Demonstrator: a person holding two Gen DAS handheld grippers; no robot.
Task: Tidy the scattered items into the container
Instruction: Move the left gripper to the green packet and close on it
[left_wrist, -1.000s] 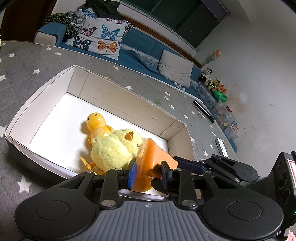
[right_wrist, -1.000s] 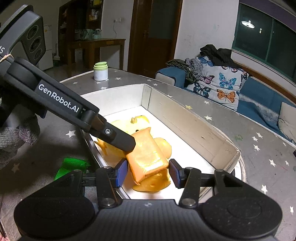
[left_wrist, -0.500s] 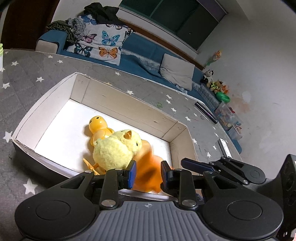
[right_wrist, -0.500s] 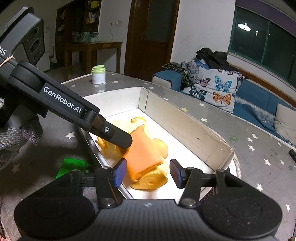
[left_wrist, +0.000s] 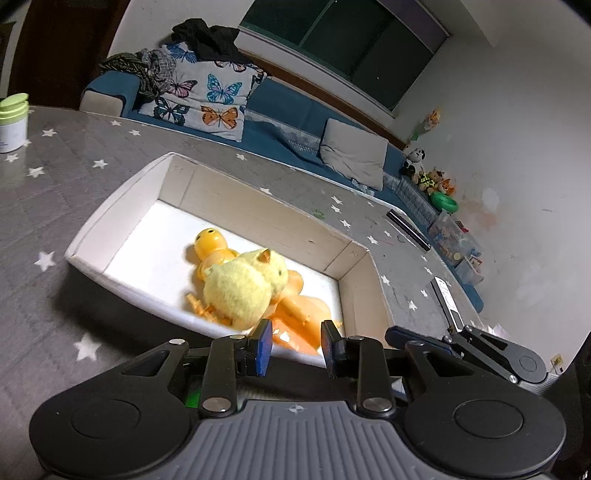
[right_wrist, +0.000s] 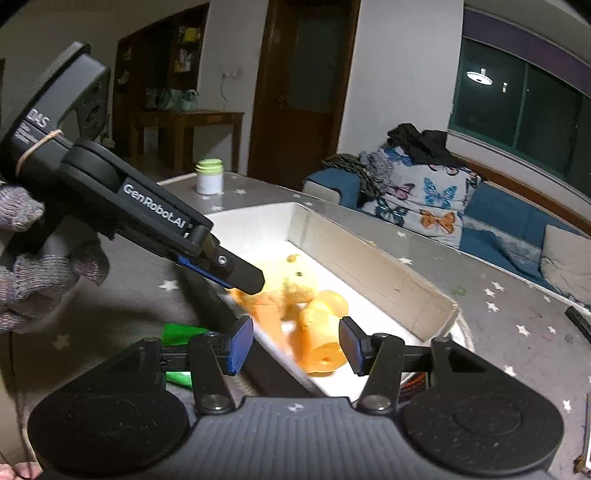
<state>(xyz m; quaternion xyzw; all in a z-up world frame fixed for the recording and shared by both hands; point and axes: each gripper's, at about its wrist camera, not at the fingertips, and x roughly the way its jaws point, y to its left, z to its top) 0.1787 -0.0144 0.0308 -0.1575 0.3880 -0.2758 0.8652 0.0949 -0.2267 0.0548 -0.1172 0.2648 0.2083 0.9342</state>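
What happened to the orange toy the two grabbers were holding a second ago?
Both let go: the orange toy dropped into the box beside the fluffy chick. The left gripper and right gripper pulled back, empty. Chick and box stayed put.

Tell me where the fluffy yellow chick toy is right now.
The fluffy yellow chick lies inside the white box, at its near end in the left wrist view, on top of the orange plastic toys.

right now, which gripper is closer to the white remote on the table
Right. The right gripper sits beside the remote at the box corner; the left gripper is beyond it, further from the remote.
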